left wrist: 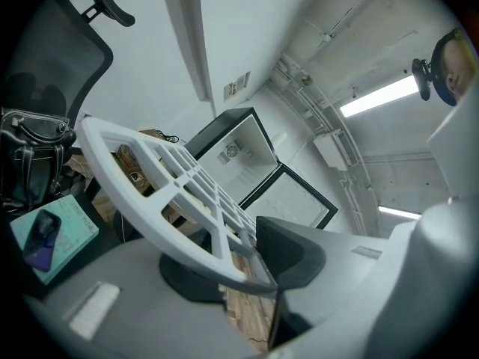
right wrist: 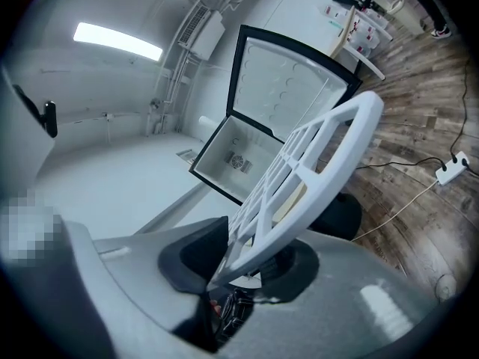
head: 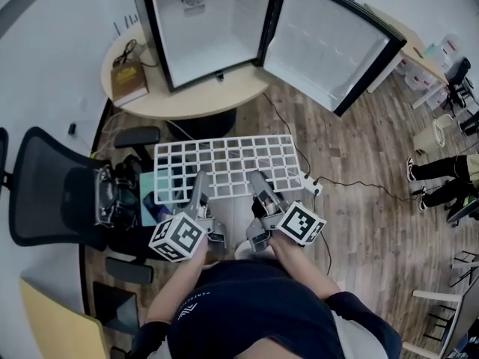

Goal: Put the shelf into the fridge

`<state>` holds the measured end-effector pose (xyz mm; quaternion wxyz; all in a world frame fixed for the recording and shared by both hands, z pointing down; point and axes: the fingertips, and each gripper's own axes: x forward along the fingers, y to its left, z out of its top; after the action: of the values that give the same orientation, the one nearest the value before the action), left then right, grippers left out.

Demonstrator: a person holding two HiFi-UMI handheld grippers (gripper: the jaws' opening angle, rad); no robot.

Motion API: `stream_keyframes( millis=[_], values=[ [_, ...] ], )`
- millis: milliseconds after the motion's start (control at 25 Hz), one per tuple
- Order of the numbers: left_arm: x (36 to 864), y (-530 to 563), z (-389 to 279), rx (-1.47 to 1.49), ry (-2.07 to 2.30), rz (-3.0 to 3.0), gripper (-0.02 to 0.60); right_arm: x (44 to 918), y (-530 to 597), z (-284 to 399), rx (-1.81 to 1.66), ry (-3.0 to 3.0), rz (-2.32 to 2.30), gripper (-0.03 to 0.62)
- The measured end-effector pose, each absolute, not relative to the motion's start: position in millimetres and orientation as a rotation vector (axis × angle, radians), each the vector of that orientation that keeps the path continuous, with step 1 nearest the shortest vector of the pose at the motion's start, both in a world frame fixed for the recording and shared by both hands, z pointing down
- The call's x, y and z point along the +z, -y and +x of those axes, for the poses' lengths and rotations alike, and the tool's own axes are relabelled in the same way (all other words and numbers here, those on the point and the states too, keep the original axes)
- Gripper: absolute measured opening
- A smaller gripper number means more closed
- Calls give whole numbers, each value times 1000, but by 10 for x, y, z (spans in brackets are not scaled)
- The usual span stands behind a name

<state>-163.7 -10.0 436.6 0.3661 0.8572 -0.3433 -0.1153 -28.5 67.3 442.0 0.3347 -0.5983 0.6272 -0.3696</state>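
A white grid shelf (head: 224, 163) hangs level in the air in front of me, its near edge held by both grippers. My left gripper (head: 200, 179) is shut on the near edge left of centre, my right gripper (head: 259, 178) right of centre. In the left gripper view the shelf (left wrist: 165, 178) runs between the dark pads of the left gripper (left wrist: 239, 253). The right gripper view likewise has the shelf's rim (right wrist: 314, 170) clamped in the right gripper (right wrist: 247, 256). The small black fridge (head: 202, 28) stands on a round table (head: 187, 99) ahead, its door (head: 329, 43) swung wide open to the right and its white inside bare.
A black office chair (head: 52, 185) with a bag (head: 112, 197) beside it stands at the left. A book (head: 129, 81) lies on the table left of the fridge. A white power strip (head: 310, 185) and cable lie on the wood floor. A person's legs (head: 441, 178) show at the far right.
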Motion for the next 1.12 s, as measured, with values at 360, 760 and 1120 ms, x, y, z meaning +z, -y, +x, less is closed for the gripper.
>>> stream_keyframes(
  millis=[360,760,1120],
  values=[
    [4193,344,-1089,-405,967,2190,135,4218,-286,336,-954,-1764,-1505,99],
    [4117,641,-649,-413,1035,2156,135,4171,75,815,-927,-1868,-1518,110],
    [3908,1130,-615,-470,1085,2142,135,3900,641,815,-812,-2040,-1450,136]
  ],
)
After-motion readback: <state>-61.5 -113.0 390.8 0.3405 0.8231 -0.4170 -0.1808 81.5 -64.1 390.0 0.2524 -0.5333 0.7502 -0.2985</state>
